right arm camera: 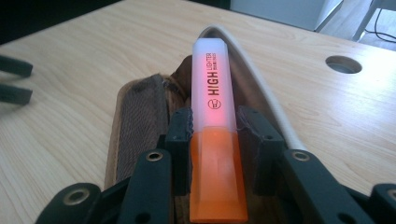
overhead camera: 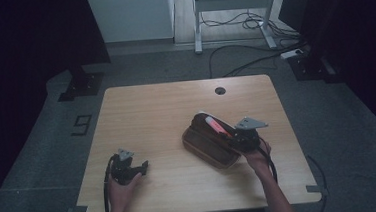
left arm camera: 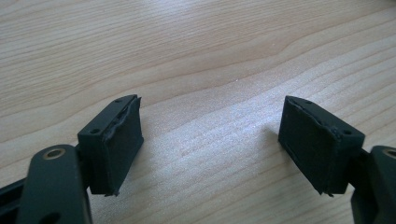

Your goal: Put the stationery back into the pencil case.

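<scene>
The right hand (overhead camera: 256, 157) reaches forward, its tongs (right arm camera: 215, 140) pinching an orange highlighter (right arm camera: 214, 135) over the open brown pencil case (overhead camera: 209, 143) at the tabletop's (overhead camera: 166, 112) right. The left tongs (left arm camera: 210, 140) rest spread wide, low over bare wood near the front left.

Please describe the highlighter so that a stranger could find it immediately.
On the wooden table, look right of centre for the open brown pencil case. Above it, the right tongs grip the highlighter: its glowing orange and translucent white body stands out from everything nearby.
</scene>
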Demonstrator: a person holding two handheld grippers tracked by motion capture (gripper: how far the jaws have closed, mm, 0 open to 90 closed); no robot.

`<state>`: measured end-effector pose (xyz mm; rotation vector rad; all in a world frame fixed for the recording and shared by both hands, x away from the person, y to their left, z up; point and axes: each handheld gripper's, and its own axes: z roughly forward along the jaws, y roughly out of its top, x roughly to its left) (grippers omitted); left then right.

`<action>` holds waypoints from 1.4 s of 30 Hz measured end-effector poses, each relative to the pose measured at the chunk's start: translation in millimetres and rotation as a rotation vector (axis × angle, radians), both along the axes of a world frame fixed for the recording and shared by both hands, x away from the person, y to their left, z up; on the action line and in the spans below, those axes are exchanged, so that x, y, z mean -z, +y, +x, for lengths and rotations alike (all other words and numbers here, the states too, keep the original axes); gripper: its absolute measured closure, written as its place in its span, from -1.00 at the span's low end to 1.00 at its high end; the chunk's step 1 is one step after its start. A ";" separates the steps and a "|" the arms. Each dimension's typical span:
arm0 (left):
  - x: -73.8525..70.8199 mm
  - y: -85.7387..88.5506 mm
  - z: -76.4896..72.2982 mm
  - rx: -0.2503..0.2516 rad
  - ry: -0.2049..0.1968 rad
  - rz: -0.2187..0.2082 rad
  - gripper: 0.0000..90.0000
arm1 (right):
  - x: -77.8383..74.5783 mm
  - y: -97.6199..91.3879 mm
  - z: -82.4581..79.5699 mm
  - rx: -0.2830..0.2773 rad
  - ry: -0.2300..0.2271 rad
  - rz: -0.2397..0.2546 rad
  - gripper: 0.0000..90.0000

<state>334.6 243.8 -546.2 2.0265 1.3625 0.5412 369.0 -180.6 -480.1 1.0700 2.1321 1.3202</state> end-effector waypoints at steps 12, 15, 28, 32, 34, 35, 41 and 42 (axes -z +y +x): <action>0.0 -0.1 -0.4 -0.003 -0.001 0.001 -0.52 | -3.2 7.3 -6.2 -0.001 -0.017 -0.013 0.23; 0.0 -0.1 -0.4 -0.003 -0.001 0.001 -0.52 | -4.9 8.6 -8.7 0.005 -0.026 -0.010 0.16; 0.0 0.0 -0.6 -0.003 -0.001 0.001 -0.52 | -3.6 5.6 -12.8 0.019 0.012 0.044 -0.10; 0.1 0.0 -0.7 -0.003 -0.002 0.000 -0.52 | -4.7 0.5 -16.4 0.035 0.013 0.063 -0.18; 0.1 -0.1 -0.7 -0.003 -0.002 0.001 -0.52 | -6.3 -3.9 -20.2 0.041 0.015 0.068 -0.19; 0.1 -0.1 -0.8 -0.003 -0.002 0.001 -0.52 | -7.0 -5.8 -21.9 0.043 0.014 0.071 -0.20; 0.1 0.0 -1.1 -0.004 -0.002 0.001 -0.51 | -9.7 -25.0 -31.4 0.064 -0.001 0.087 -0.22; 0.1 0.0 -1.1 -0.004 -0.002 0.001 -0.51 | -9.3 -28.0 -32.1 0.072 0.000 0.094 -0.23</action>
